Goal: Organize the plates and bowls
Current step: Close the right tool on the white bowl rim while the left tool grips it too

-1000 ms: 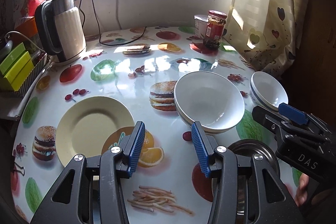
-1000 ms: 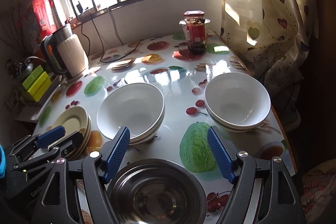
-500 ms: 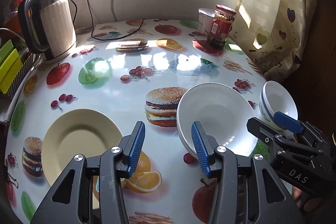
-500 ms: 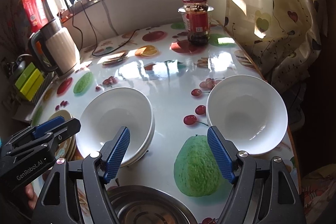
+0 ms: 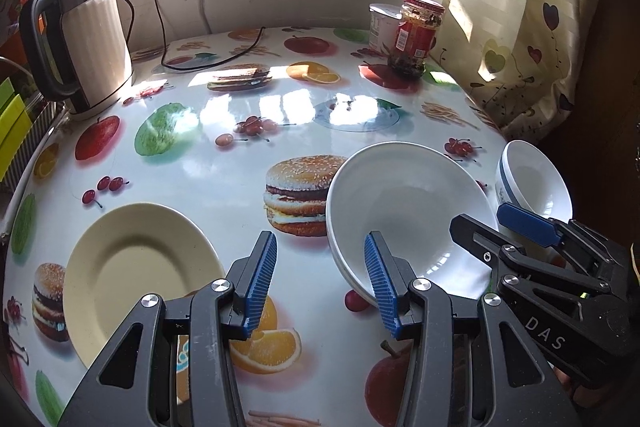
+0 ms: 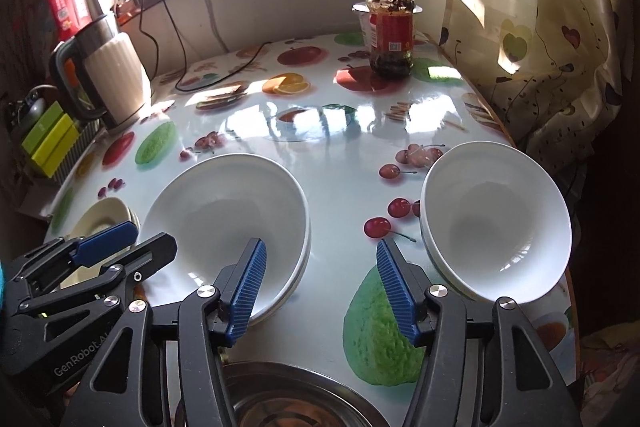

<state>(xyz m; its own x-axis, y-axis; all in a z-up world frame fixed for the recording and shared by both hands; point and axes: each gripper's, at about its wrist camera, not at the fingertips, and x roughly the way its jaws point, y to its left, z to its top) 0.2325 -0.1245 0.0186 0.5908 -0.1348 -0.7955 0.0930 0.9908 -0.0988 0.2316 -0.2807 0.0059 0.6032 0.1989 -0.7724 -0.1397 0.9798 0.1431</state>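
A stack of white bowls (image 5: 404,203) sits mid-table, also in the right wrist view (image 6: 228,219). A second white bowl stack (image 6: 496,219) stands at the right edge, seen in the left wrist view (image 5: 532,179). A cream plate stack (image 5: 136,271) lies at the left. A steel bowl (image 6: 296,399) sits at the near edge under the right gripper. My left gripper (image 5: 320,283) is open and empty, its right finger over the middle bowl's near rim. My right gripper (image 6: 320,291) is open and empty, between the two bowl stacks.
The table (image 5: 248,163) has a glossy fruit-print cover. An electric kettle (image 5: 88,39) with its cord stands at the back left. A sauce jar (image 5: 416,35) and a white tub (image 5: 380,23) stand at the back right. A curtain (image 5: 528,15) hangs at the right.
Both grippers have moved forward over the table toward the bowls. The steel bowl has slipped lower in the right wrist view. Both stay open.
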